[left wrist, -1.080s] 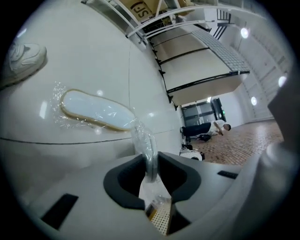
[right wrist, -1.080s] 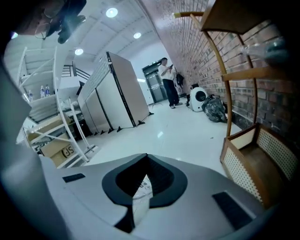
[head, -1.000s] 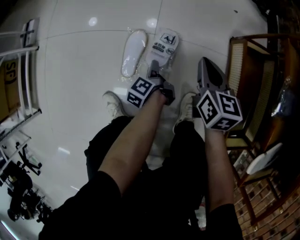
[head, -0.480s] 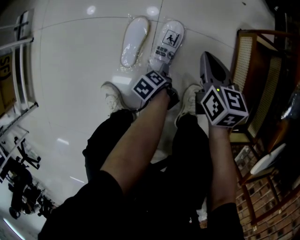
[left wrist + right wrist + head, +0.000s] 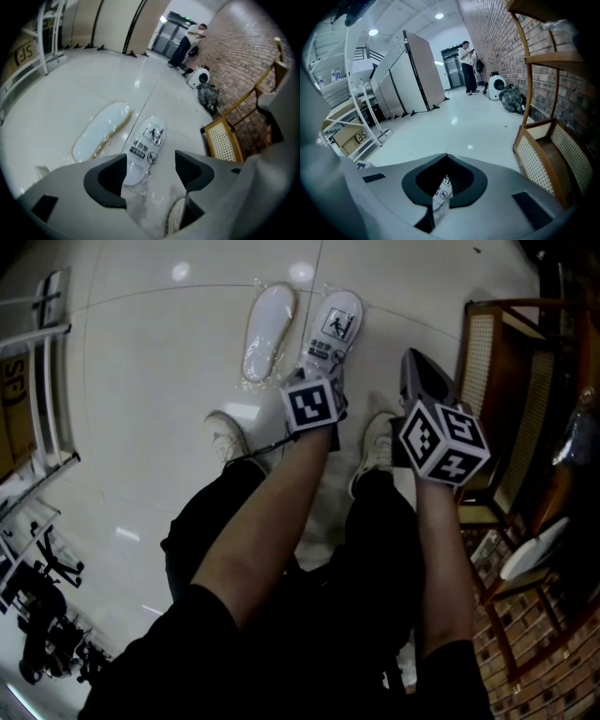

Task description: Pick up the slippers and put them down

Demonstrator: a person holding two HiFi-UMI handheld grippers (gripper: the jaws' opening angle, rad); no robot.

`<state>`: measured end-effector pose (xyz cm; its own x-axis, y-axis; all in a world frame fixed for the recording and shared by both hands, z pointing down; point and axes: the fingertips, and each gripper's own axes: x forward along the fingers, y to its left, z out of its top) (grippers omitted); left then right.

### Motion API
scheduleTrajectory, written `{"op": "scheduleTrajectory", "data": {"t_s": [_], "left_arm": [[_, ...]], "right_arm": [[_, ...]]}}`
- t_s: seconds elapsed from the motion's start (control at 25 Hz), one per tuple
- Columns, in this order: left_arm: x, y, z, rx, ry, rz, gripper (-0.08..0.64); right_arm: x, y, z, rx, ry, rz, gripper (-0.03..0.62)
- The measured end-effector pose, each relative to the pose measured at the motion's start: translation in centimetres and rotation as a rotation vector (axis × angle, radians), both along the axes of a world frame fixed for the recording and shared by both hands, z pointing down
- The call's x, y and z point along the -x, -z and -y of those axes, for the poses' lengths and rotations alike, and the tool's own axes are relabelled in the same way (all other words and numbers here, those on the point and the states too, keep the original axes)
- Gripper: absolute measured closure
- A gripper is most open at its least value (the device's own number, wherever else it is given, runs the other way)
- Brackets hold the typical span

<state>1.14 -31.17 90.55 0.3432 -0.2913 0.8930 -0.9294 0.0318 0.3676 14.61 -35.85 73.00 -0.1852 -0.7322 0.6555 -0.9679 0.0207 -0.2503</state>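
Left gripper (image 5: 151,166) fingers stand wide open over the labelled slipper (image 5: 146,143) at frame centre; right gripper (image 5: 446,180) fingers are closed. Risk: pinching only the slick wrapper, so the slipper slides out.

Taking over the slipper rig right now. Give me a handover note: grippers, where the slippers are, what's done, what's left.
Left gripper: open, empty, pointing down just short of the labelled slipper.
Right gripper: jaws together and holding nothing, off to the right near the wooden chair.
Slippers: both are in clear wrap, flat on the white floor. The plain slipper is on the left and the labelled one on the right, side by side.
Done: both slippers are down and neither is held.
Left: probably just back the grippers away. If another pick is wanted, the labelled slipper is nearest the left gripper.
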Motion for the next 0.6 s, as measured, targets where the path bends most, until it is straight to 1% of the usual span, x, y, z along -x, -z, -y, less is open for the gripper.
{"op": "scheduleTrajectory", "data": {"t_s": [0.04,0.12,0.2,0.28,0.4,0.48,0.56,0.6], "left_arm": [[0.3,1.4,1.4,-0.064,-0.034,0.019,0.233],[0.4,4.6,4.3,-0.203,-0.083,0.026,0.233],[0.6,8.6,7.0,-0.352,-0.128,0.038,0.233],[1.3,13.0,9.0,-0.482,-0.177,0.056,0.234],[3.1,19.7,10.3,-0.635,-0.252,0.089,0.233],[4.4,24.3,10.8,-0.731,-0.295,0.111,0.235],[5.5,29.3,12.0,-0.833,-0.293,0.113,0.259],[6.1,31.8,12.4,-0.877,-0.281,0.105,0.259]], "right_arm": [[-0.1,0.5,0.0,-0.006,-0.011,-0.010,0.584],[-0.4,1.5,0.1,-0.028,-0.011,-0.041,0.584],[-0.8,2.7,0.2,-0.057,0.003,-0.079,0.584],[-1.2,4.2,0.1,-0.086,0.009,-0.104,0.584],[-1.2,7.2,-0.5,-0.137,-0.004,-0.106,0.584],[-0.9,10.2,-0.6,-0.185,-0.009,-0.109,0.584],[-0.8,14.1,0.2,-0.263,-0.010,-0.123,0.584],[-0.7,16.3,0.5,-0.303,-0.010,-0.130,0.584]]}}
